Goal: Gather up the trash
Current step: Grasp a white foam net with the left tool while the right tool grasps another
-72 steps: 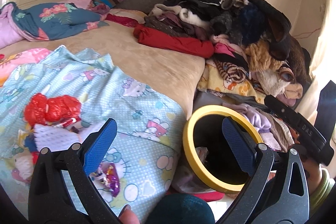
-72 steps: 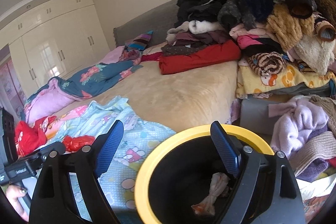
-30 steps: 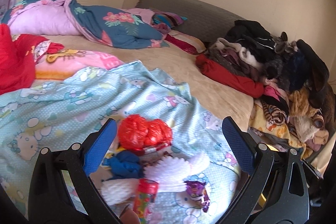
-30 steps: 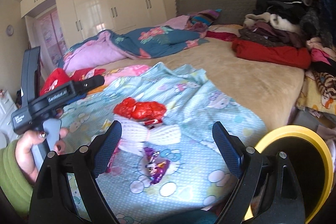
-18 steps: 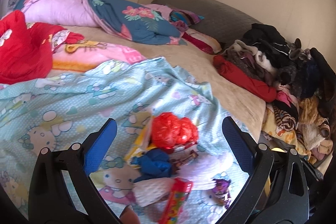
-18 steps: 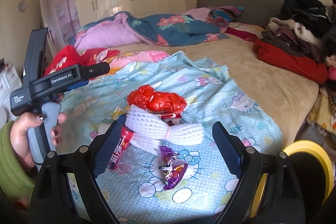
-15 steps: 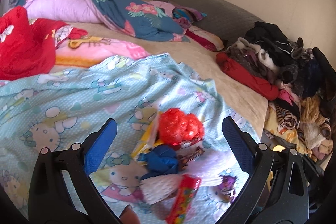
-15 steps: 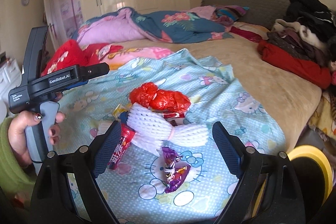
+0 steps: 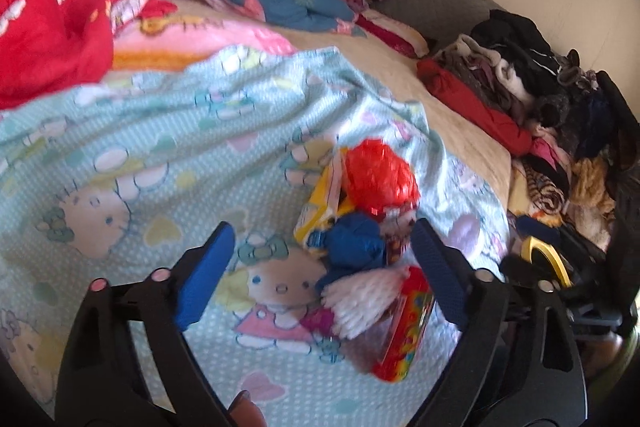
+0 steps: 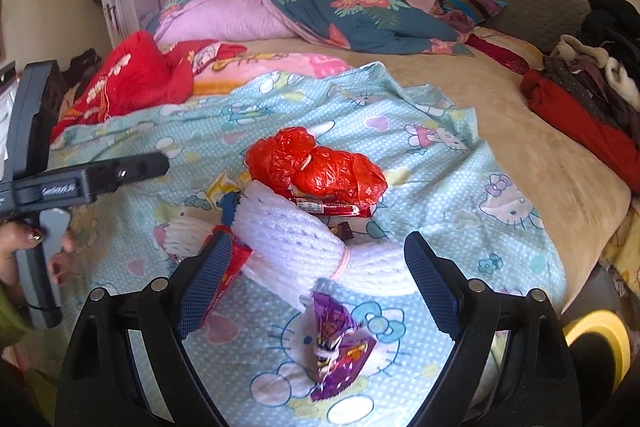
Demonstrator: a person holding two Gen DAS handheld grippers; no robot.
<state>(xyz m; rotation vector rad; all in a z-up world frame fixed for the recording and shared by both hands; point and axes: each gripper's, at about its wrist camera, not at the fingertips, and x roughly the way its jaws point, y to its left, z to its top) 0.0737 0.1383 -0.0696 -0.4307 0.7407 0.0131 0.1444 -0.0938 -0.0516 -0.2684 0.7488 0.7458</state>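
Wide bed with tan plush cover [image 10: 500, 131], bearing: a light-blue cartoon-cat print sheet [image 10: 320, 107] near its front edge; a pink-and-blue floral quilt [image 10: 320, 11] bunched toward the back; a crumpled red garment [image 10: 132, 83] beside a pink cartoon blanket [image 10: 280, 65]; a folded red cloth under stacked dark clothes [image 10: 576, 119] at the right edge.

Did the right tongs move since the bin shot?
Yes. The right tongs swung away from the yellow-rimmed bin, now at frame edge, to the bed's trash pile.

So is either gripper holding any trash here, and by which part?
Nothing is held. The left gripper is closing with the pile still ahead of its pads; the right gripper is open above the purple wrapper.
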